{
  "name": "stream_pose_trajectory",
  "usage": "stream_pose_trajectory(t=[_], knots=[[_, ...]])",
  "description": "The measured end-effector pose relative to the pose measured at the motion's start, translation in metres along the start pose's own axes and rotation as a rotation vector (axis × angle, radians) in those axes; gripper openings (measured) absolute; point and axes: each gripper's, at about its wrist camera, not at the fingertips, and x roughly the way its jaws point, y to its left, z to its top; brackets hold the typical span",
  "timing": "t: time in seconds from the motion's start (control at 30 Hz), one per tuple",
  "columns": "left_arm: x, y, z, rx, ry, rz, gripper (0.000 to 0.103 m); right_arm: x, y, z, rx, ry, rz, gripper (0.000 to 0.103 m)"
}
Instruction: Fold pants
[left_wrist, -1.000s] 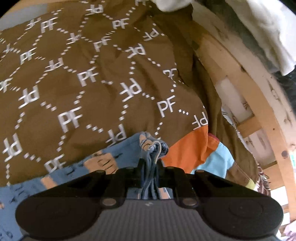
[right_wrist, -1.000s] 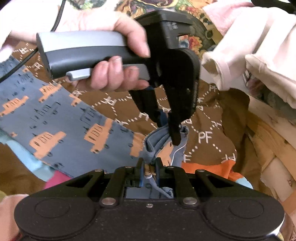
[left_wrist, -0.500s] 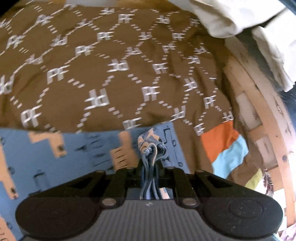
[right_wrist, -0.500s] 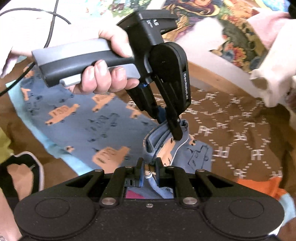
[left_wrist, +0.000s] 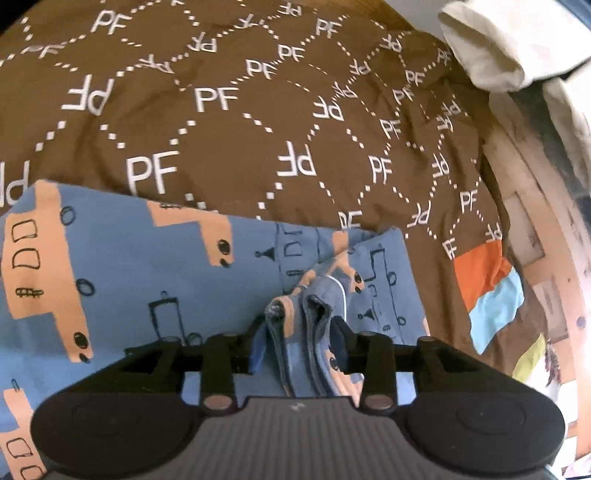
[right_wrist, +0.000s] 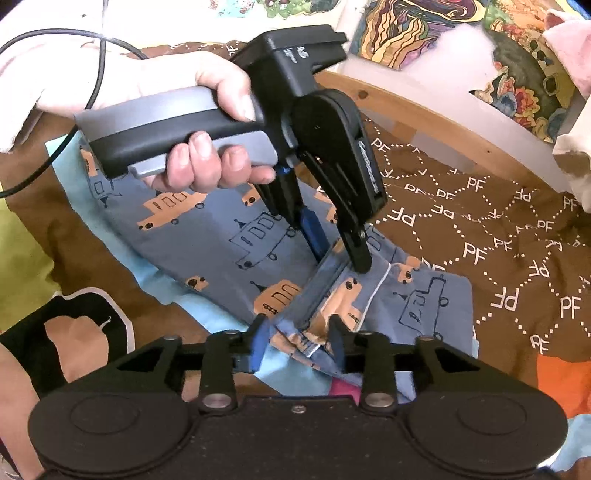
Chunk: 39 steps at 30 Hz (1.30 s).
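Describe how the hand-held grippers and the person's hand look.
The left hand-held gripper has a grey and black handle, a black head with faint white lettering, black fingers and blue pads. A black cable trails behind it. The bare left hand wears a pale sleeve. The right hand-held gripper is black with silver pivots and blue pads.

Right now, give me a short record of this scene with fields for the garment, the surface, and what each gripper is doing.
garment: blue pants with orange truck print, folded over, lying flat
surface: brown bedspread with white PF lettering
left gripper: jaws parted, bunched pant edge loose between its fingers
right gripper: jaws parted around same bunched edge
hand: gripping the left gripper's handle
backdrop: wooden bed frame
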Motion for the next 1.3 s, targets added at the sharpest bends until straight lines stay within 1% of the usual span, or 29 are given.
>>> stream_pose_trajectory(t=[0.07, 0.13, 0.27, 0.33, 0.4, 0.53, 0.63, 0.77, 0.83, 0.9, 1.03, 1.17, 1.23, 1.27, 1.3], knots=[[0.002, 0.003, 0.002, -0.016, 0.002, -0.008, 0.042, 0.001, -0.003, 0.000, 0.016, 0.008, 0.001, 0.048], [0.003, 0.003, 0.002, -0.016, 0.003, -0.005, 0.042, 0.003, -0.007, 0.001, 0.048, 0.009, 0.004, 0.048], [0.005, 0.001, 0.002, -0.017, 0.002, -0.002, 0.042, 0.000, -0.016, 0.004, 0.148, -0.016, 0.013, 0.047], [0.004, 0.002, 0.002, -0.020, 0.003, -0.005, 0.042, -0.002, -0.019, 0.006, 0.171, -0.027, 0.001, 0.045], [0.004, 0.003, 0.002, -0.024, 0.005, -0.008, 0.042, -0.001, -0.022, 0.006, 0.203, -0.020, -0.015, 0.040], [0.003, 0.003, 0.002, -0.016, 0.005, -0.004, 0.042, 0.009, -0.024, 0.004, 0.230, 0.030, -0.026, 0.034], [0.004, 0.003, 0.002, -0.017, 0.006, -0.001, 0.042, 0.013, -0.020, 0.004, 0.204, 0.041, -0.032, 0.029], [0.004, 0.003, 0.002, -0.028, 0.007, -0.006, 0.042, 0.016, -0.014, 0.005, 0.166, 0.048, -0.027, 0.013], [0.004, 0.004, 0.002, -0.032, 0.007, -0.008, 0.043, 0.016, -0.014, 0.006, 0.169, 0.052, -0.024, 0.009], [0.003, 0.004, 0.001, -0.031, 0.007, -0.010, 0.044, 0.014, -0.017, 0.007, 0.190, 0.043, -0.017, 0.007], [0.003, 0.004, 0.001, -0.033, 0.008, -0.011, 0.045, 0.008, -0.016, 0.012, 0.180, 0.020, 0.002, 0.007], [0.004, 0.003, 0.001, -0.035, 0.008, -0.001, 0.045, 0.012, -0.012, 0.009, 0.163, 0.042, 0.019, 0.008], [0.005, 0.000, 0.001, -0.022, 0.006, 0.011, 0.045, 0.012, -0.011, 0.008, 0.153, 0.047, 0.019, 0.012], [0.005, -0.002, 0.001, -0.012, 0.005, 0.019, 0.045, 0.012, -0.011, 0.008, 0.149, 0.044, 0.022, 0.018], [0.006, -0.005, 0.000, -0.001, 0.004, 0.028, 0.045, 0.011, -0.010, 0.008, 0.148, 0.040, 0.023, 0.022]])
